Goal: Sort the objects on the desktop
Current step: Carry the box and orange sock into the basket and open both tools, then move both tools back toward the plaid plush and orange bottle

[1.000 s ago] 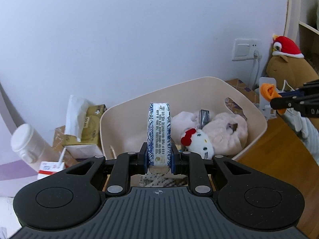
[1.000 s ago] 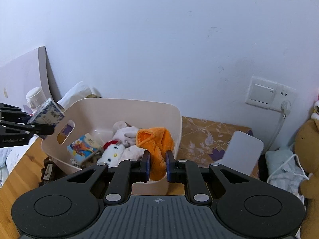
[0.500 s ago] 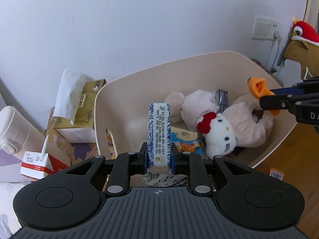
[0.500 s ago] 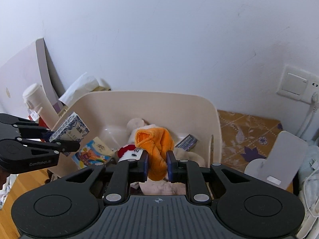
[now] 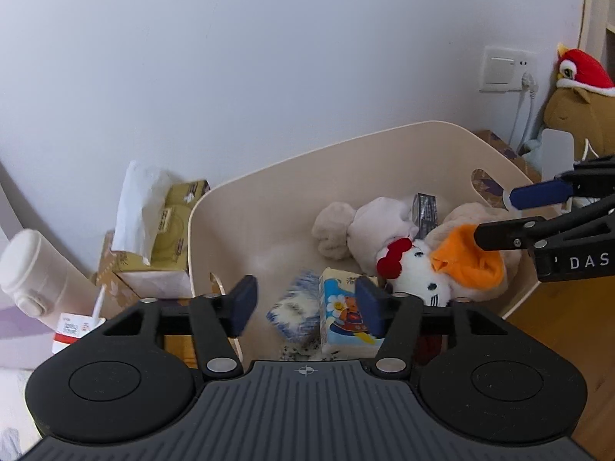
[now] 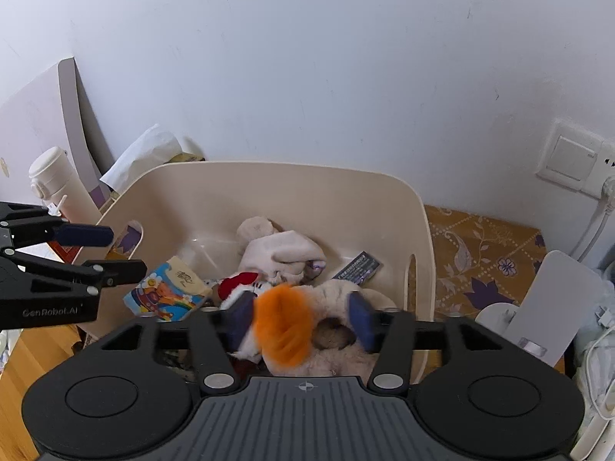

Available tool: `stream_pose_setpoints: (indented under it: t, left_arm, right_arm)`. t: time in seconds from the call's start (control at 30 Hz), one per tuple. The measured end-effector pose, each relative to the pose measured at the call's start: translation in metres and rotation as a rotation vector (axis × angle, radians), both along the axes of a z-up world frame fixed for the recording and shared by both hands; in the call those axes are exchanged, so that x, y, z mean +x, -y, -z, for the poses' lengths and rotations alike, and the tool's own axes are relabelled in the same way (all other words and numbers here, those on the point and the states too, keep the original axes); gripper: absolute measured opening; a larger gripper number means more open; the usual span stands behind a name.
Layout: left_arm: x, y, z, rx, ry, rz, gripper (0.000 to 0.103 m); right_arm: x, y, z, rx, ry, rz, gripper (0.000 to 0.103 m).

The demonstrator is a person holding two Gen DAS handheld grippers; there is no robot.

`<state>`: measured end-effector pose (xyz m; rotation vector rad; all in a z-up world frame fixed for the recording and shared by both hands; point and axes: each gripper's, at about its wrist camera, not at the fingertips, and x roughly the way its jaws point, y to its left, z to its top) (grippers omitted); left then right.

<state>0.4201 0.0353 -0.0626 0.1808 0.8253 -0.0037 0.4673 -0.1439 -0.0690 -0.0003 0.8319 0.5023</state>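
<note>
A cream bin [image 5: 292,176] [image 6: 292,188] holds plush toys, a Hello Kitty doll [image 5: 419,276], a cartoon tissue pack [image 5: 344,319] [image 6: 169,296] and a dark flat packet [image 6: 359,267]. My left gripper [image 5: 305,305] is open over the bin's near edge; the blue-white pack [image 5: 294,307], blurred, is loose between its fingers inside the bin. My right gripper [image 6: 300,317] is open above the bin; the orange cloth [image 6: 284,326] [image 5: 469,259], blurred, is loose between its fingers over the plush toys.
A tissue box [image 5: 169,226], a white thermos [image 5: 34,269] [image 6: 57,184] and a small milk carton [image 5: 73,330] stand left of the bin. A wall socket [image 6: 576,161], a white stand [image 6: 549,303] and a brown plush with red hat [image 5: 580,103] are to the right.
Both grippers have opened over the bin. The left one let go of the blue-white pack, the right one let go of the orange cloth; both items are dropping into the bin.
</note>
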Motion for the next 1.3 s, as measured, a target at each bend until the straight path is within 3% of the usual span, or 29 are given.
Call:
stream_pose_setpoints:
  t: [0.3,0.43,0.57,0.67,0.87,1.0,1.3]
  left_arm:
    - [-0.030,0.010,-0.014,0.057,0.055,0.008,0.070]
    - [-0.047,0.005,-0.018,0.081,0.054,0.003,0.073]
    - [-0.062,-0.006,-0.015,0.080,0.039,-0.029,0.075]
    - [-0.072,-0.017,-0.008,0.062,0.003,-0.066,0.075]
    - [-0.089,-0.028,0.014,0.045,-0.059,-0.119,0.075]
    - [-0.091,-0.031,0.031,0.056,-0.112,-0.147,0.075]
    - [-0.086,-0.038,0.066,-0.009,-0.197,-0.202,0.075]
  right_arm:
    - [-0.021,0.009,-0.007,0.023,0.014,0.012,0.078]
    - [-0.033,0.008,-0.001,0.001,0.002,-0.006,0.079]
    - [-0.054,0.007,0.004,-0.014,0.028,-0.020,0.092]
    - [-0.065,0.006,0.009,-0.031,0.032,0.002,0.093]
    - [-0.079,0.012,0.027,0.028,-0.048,0.064,0.094]
    - [-0.079,0.009,0.049,0.003,-0.139,0.087,0.094]
    - [-0.073,0.003,0.073,0.015,-0.231,0.126,0.094]
